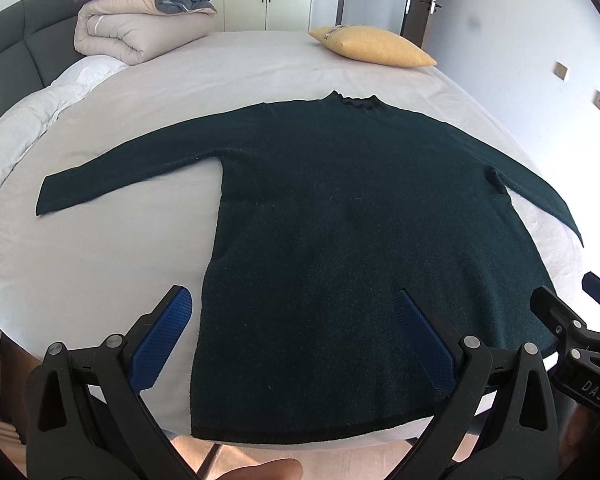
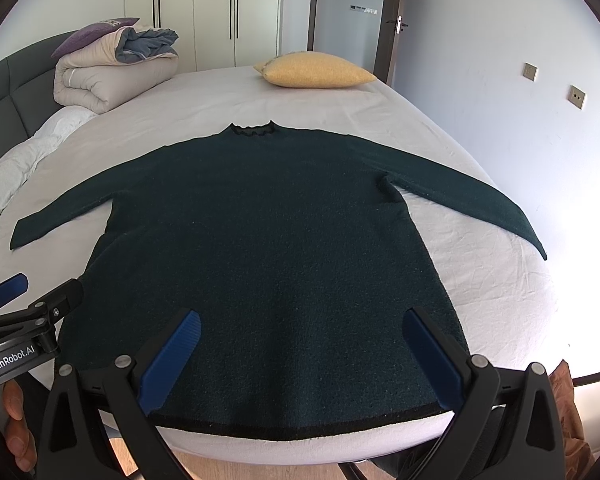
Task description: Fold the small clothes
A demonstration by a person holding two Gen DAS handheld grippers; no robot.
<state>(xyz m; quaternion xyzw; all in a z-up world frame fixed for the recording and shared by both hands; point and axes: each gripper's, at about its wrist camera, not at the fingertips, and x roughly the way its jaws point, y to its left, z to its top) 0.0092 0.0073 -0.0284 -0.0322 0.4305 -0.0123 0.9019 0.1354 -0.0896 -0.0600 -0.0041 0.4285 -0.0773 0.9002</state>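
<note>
A dark green long-sleeved sweater (image 1: pixel 340 208) lies flat on the bed, collar far, hem at the near edge, both sleeves spread out; it also shows in the right wrist view (image 2: pixel 268 240). My left gripper (image 1: pixel 292 304) is open and empty, hovering over the hem's left part. My right gripper (image 2: pixel 300 324) is open and empty, over the hem's right part. The right gripper shows at the right edge of the left wrist view (image 1: pixel 572 320); the left gripper shows at the left edge of the right wrist view (image 2: pixel 24 296).
The bed has a white sheet (image 2: pixel 480 264). A folded duvet (image 1: pixel 136 28) and a yellow pillow (image 1: pixel 376 46) lie at the far end. A grey headboard (image 1: pixel 12 44) runs along the left, a wall on the right. Wooden floor shows below the near edge.
</note>
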